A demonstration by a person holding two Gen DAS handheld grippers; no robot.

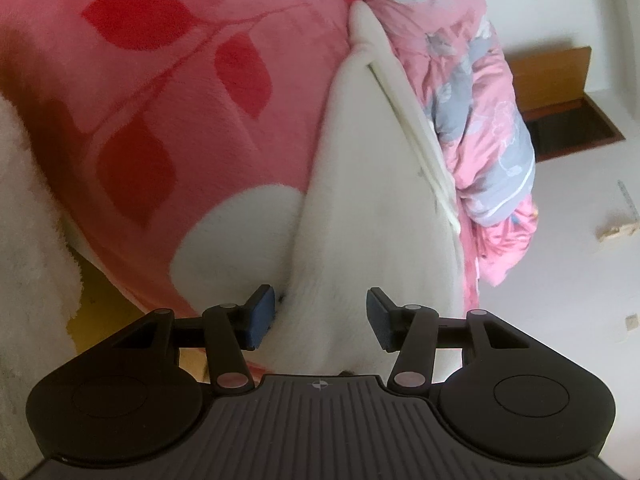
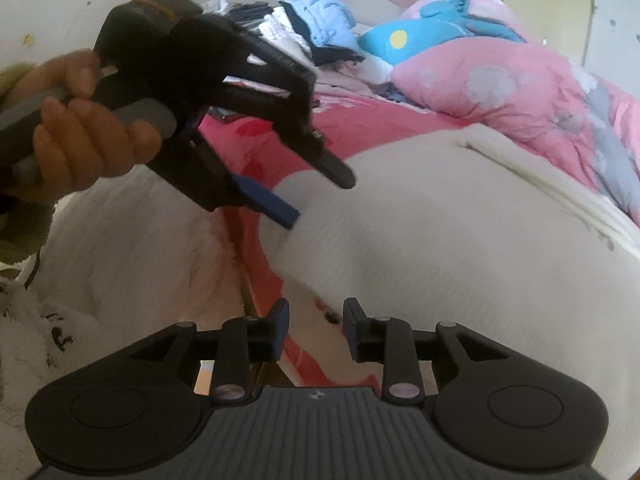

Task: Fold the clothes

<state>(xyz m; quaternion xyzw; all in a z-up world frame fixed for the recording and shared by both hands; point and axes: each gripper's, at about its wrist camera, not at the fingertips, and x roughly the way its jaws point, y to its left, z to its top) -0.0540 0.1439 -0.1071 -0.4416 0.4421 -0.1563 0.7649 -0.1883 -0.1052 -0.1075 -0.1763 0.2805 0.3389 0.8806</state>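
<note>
A white fleece garment (image 1: 360, 200) lies spread on the pink bed, reaching toward the quilt. My left gripper (image 1: 321, 316) stands open at the garment's near left part. A thick fold of it runs up between the jaws, and I see no pad pressing on it. In the right wrist view a hand (image 2: 80, 136) holds the left gripper (image 2: 316, 198) tilted down over the garment (image 2: 440, 240), its blue pad at the cloth's left edge. My right gripper (image 2: 316, 328) is open at the garment's near edge with nothing pinched; patterned blanket shows between its jaws.
The bed has a pink blanket with red leaves (image 1: 160, 100). A bunched pink floral quilt (image 1: 472, 100) lies along the garment's far side. A pile of clothes (image 2: 316, 28) and a blue cushion (image 2: 392, 40) sit at the bed's head. The person's white fluffy clothing (image 2: 120, 240) is close on the left.
</note>
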